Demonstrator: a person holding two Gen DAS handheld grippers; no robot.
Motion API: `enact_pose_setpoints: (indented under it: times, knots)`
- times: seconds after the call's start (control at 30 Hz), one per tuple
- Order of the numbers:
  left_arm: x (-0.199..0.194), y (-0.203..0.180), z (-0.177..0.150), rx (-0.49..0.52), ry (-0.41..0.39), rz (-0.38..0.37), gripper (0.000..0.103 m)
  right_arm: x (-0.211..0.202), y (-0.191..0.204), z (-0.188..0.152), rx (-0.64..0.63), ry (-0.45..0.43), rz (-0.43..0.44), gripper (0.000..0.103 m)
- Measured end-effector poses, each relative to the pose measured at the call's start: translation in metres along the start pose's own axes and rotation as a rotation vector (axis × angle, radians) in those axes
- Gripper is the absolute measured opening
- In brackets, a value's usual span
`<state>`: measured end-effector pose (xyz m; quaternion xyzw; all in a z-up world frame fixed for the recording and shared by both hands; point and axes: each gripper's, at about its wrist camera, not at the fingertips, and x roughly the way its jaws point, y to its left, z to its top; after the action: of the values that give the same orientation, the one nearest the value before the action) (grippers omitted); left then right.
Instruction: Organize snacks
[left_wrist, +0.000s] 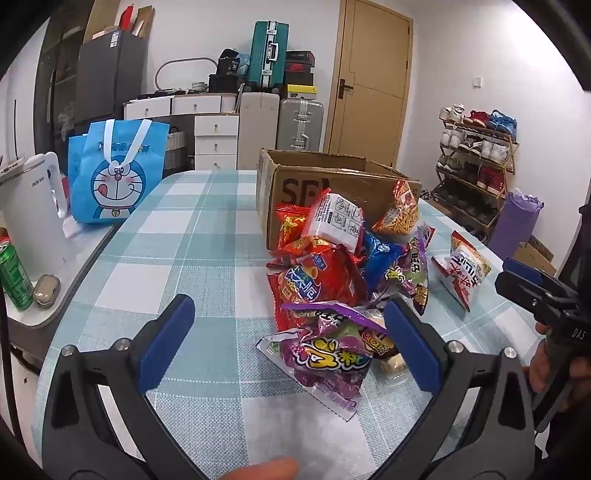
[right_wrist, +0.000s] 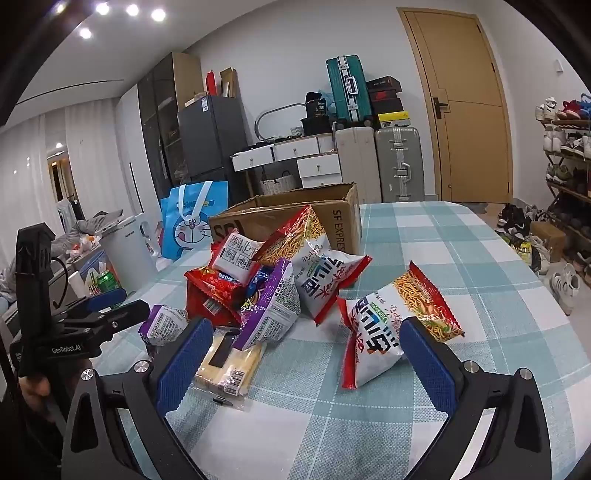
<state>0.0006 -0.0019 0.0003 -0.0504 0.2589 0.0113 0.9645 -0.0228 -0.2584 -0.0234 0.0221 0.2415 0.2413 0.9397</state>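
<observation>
Through the left wrist view I see my left hand-held gripper (left_wrist: 291, 339) spread wide at the bottom of the frame, its blue ribbed pads (left_wrist: 166, 339) on black angular arms, nothing pinched. Between the pads, low and centre, lies a crinkly purple bag (left_wrist: 328, 354) of glossy film, flat on the tabletop (left_wrist: 177, 266), which wears a soft woven cloth in pale teal and white checks. Behind the purple bag, in mid-frame, the snack pile (left_wrist: 340, 258) heaps up: shiny red, blue and white foil pillows, puffed and creased. A white packet (left_wrist: 463, 273) with red edges lies apart at centre right. Just behind the pile stands an open cardboard box (left_wrist: 295, 184), matte brown, flaps up. At left sit a smooth white kettle (left_wrist: 33, 218), a green can (left_wrist: 14, 277) and a blue fabric tote (left_wrist: 114, 173).

In the right wrist view my right hand-held gripper (right_wrist: 306, 354) is likewise spread, holding nothing. The white packet (right_wrist: 384, 332) with noodle print sits just inside its right pad (right_wrist: 424, 358), at lower centre right. A flat clear-wrapped pale pack (right_wrist: 229, 365) lies beside the left pad. The pile (right_wrist: 266, 284) fills mid-frame, the box (right_wrist: 295, 214) behind it. The left hand-held gripper (right_wrist: 107, 306) shows at the left edge.
</observation>
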Motion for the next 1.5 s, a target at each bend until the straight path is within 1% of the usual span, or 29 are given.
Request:
enact_pose_setpoints:
  times: [0.03, 0.1, 0.13, 0.33, 0.47, 1.5]
  knots:
    - [-0.0002, 0.0025, -0.0002, -0.037, -0.001, -0.013, 0.102, -0.0001, -0.0003, 0.0004, 0.000, -0.002, -0.003, 0.103]
    - [0.0005, 0.0029, 0.0004, -0.032, -0.002, -0.011, 0.102, -0.0012, 0.0046, -0.0026, 0.000, -0.003, -0.006, 0.103]
    - [-0.0009, 0.0016, -0.0005, -0.027, -0.010, -0.006, 0.102, -0.0009, 0.0025, -0.0014, -0.009, -0.006, 0.005, 0.103]
    - [-0.0002, 0.0038, 0.0002, -0.029, -0.003, -0.003, 0.102, 0.0009, 0.0016, -0.0023, -0.005, 0.000, 0.010, 0.103]
    - [-0.0002, 0.0028, -0.0003, -0.016, -0.010, 0.000, 0.102, 0.0008, 0.0024, -0.0036, -0.013, 0.001, 0.007, 0.103]
    - [-0.0025, 0.0022, 0.0004, -0.006, -0.007, 0.009, 0.102, 0.0022, 0.0034, -0.0032, -0.014, 0.005, 0.010, 0.103]
